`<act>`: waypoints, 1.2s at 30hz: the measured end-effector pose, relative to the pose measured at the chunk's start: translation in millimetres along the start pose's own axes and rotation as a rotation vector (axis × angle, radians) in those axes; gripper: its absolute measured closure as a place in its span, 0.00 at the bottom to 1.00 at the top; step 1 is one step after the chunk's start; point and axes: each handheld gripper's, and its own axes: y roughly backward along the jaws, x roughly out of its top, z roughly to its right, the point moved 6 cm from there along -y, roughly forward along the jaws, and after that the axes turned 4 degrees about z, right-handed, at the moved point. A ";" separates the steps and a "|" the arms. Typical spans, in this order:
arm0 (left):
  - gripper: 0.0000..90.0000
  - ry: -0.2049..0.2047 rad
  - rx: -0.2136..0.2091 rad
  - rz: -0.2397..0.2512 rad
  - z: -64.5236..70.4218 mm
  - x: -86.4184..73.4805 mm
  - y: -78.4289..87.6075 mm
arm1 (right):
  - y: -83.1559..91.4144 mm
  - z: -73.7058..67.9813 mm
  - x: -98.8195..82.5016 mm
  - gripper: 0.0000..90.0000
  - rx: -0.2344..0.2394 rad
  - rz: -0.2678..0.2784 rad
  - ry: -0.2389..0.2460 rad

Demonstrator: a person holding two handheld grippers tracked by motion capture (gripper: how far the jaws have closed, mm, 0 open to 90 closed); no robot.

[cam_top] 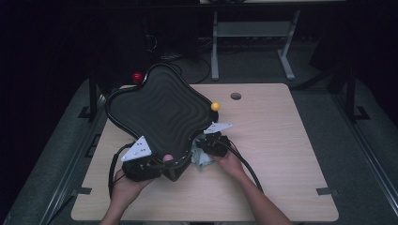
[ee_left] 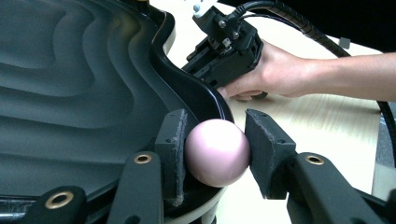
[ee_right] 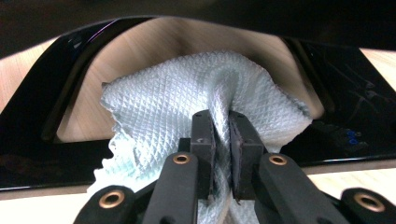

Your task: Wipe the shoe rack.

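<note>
A big black tray [cam_top: 162,112] with wavy ripples inside is lying on the light wooden table [cam_top: 272,154]. It is sitting toward the left side of the table.

The left gripper [ee_left: 215,154] is reaching over the near corner of the tray. Its fingers [ee_left: 172,149] are pinching a pale pink ball [ee_left: 217,151]. One finger is pressing on each side of the ball. The ball is sitting right at the rim of the tray, at that near corner.

The right gripper [ee_right: 219,140] is sitting just beside the tray's near right edge. Its fingers [ee_right: 201,140] are pressed close together and are pinching a crumpled white paper towel [ee_right: 187,107]. The towel is bunching up between them and is spreading out against the shiny black side of the tray. In the high view the towel is lying on the table, just beside the tray.

A yellow ball [cam_top: 215,106] is sitting at the tray's right corner. A red ball [cam_top: 137,77] is sitting at the far corner of the tray.
</note>
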 end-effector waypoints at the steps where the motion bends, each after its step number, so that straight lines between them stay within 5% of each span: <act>1: 0.66 -0.002 0.003 0.006 0.3 0.9 0.1 | -0.5 -3.6 -0.2 0.91 0.004 -0.003 0.008; 4: 0.65 -0.001 0.005 0.013 0.2 2.7 1.6 | -2.5 -21.5 -1.3 0.91 0.074 -0.010 0.036; 6: 0.66 0.001 0.000 0.017 -0.3 2.2 2.3 | -3.3 -25.7 -1.1 0.91 0.080 -0.014 0.069; 12: 0.67 -0.001 0.001 0.017 0.0 1.9 2.5 | 0.5 12.6 0.7 0.91 -0.058 0.010 -0.026; 17: 0.67 -0.004 -0.004 0.012 -0.2 1.8 3.5 | -1.3 -12.3 -0.5 0.91 0.008 -0.008 0.063; 23: 0.67 -0.009 -0.008 0.006 0.0 1.4 5.0 | 6.4 29.2 -0.1 0.91 -0.091 0.001 -0.030; 29: 0.67 -0.013 -0.012 0.002 -0.1 1.5 5.5 | 5.4 11.1 -1.5 0.91 -0.033 -0.008 0.036; 34: 0.67 -0.013 -0.014 0.003 -0.1 1.2 6.6 | 9.5 41.5 0.0 0.91 -0.124 0.001 -0.032; 36: 0.67 -0.012 -0.016 0.003 -0.7 1.0 7.2 | 10.1 40.7 -0.9 0.91 -0.106 0.004 -0.047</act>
